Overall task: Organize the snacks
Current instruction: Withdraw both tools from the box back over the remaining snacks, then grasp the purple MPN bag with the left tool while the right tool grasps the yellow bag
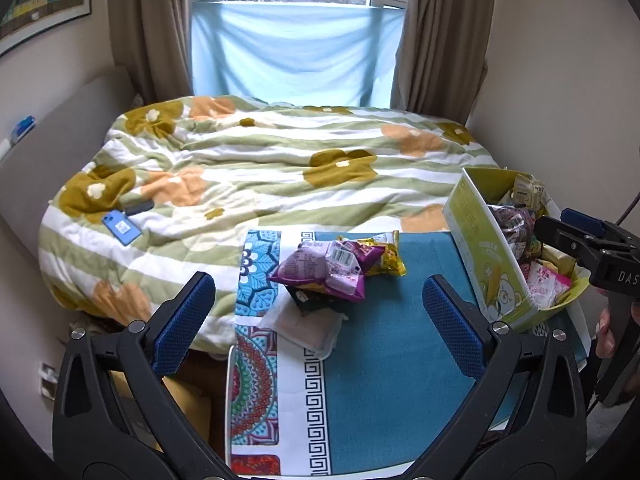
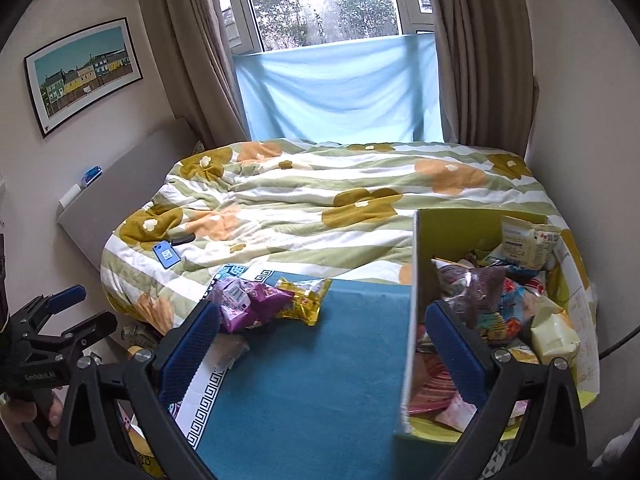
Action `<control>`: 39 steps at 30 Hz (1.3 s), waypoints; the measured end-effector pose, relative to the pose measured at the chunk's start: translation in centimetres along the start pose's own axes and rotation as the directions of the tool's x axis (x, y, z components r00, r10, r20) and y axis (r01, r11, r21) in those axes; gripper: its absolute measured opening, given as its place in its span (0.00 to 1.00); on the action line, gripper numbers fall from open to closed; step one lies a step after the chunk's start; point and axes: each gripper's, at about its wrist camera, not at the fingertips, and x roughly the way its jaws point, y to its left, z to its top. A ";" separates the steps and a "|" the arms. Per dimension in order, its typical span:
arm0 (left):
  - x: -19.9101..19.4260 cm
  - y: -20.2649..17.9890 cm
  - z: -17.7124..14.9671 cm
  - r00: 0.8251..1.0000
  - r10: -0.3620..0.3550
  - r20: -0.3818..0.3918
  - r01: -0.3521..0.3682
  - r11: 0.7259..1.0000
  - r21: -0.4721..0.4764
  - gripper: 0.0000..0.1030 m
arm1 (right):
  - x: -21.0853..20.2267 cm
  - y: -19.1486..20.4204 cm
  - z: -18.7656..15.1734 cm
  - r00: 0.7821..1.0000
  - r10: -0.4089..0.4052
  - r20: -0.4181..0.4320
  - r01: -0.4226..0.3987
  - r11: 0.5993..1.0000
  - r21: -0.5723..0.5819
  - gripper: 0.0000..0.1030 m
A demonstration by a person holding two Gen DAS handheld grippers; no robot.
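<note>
Both tools are spread wide and carry nothing. The left hand-held gripper [image 1: 320, 312] hangs above the blue tabletop [image 1: 392, 360], its 2 pads framing the small heap of loose snacks. The right hand-held gripper [image 2: 320, 344] straddles the near wall of the green cardboard box [image 2: 412, 320], with 1 pad over the tabletop and the other inside, just above the packets.

The snacks sit in 2 groups. On the tabletop lie a purple packet [image 1: 320, 268] on top, a yellow packet [image 1: 386, 258] touching its far side, a dark packet partly under it and a pale flat pouch [image 1: 308, 326] nearest the camera. The box, at the right edge of the tabletop against the bed [image 1: 240, 168], is already heaped with mixed wrappers [image 2: 492, 300].

Risks, as I judge them: the box wall stands between the right pads, so closing there would pinch cardboard instead of a snack and could tip or drag the box toward the edge. The purple packet looks puffed and slick, so a grip on its bulge may slide off, and lifting it could drag the yellow one along. The box is full enough that added packets may spill over the low front.

Hard to make out: the dark packet is mostly covered, the box's floor and rear corner are hidden by contents, and its labels are unreadable. A phone [image 1: 121, 227] lies well apart on the quilt.
</note>
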 end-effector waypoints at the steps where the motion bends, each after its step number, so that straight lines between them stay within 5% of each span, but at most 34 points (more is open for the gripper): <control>1: 0.6 0.6 0.4 1.000 -0.016 -0.010 0.016 1.000 0.010 1.00 | 0.6 0.7 0.1 1.000 -0.004 -0.005 0.004 1.000 0.000 0.99; 6: 5.0 1.9 2.0 0.992 -0.096 -0.081 0.101 0.993 0.058 1.00 | 3.3 3.7 0.2 0.999 -0.041 -0.026 0.041 0.999 0.020 0.99; 14: 14.6 1.3 2.6 0.954 -0.200 -0.224 0.221 0.973 0.070 1.00 | 8.2 5.1 -0.1 0.993 -0.087 -0.084 0.093 0.993 0.073 0.99; 26: 24.6 0.1 0.4 0.905 -0.166 -0.392 0.200 0.979 0.047 1.00 | 17.7 1.1 -0.4 0.975 -0.046 -0.218 0.086 0.980 0.179 0.99; 33: 26.2 0.7 0.0 0.896 -0.167 -0.411 0.192 0.981 0.021 0.99 | 23.3 -0.4 -0.9 0.956 0.033 -0.292 0.041 0.969 0.243 0.99; 36: 26.2 0.9 -0.1 0.893 -0.165 -0.419 0.192 0.981 0.023 0.92 | 25.2 -0.6 -1.0 0.944 0.071 -0.321 0.017 0.964 0.265 0.99; 39: 26.5 1.2 -0.3 0.886 -0.142 -0.442 0.170 0.985 0.025 0.73 | 26.6 -0.7 -1.0 0.937 0.093 -0.338 0.005 0.961 0.277 0.99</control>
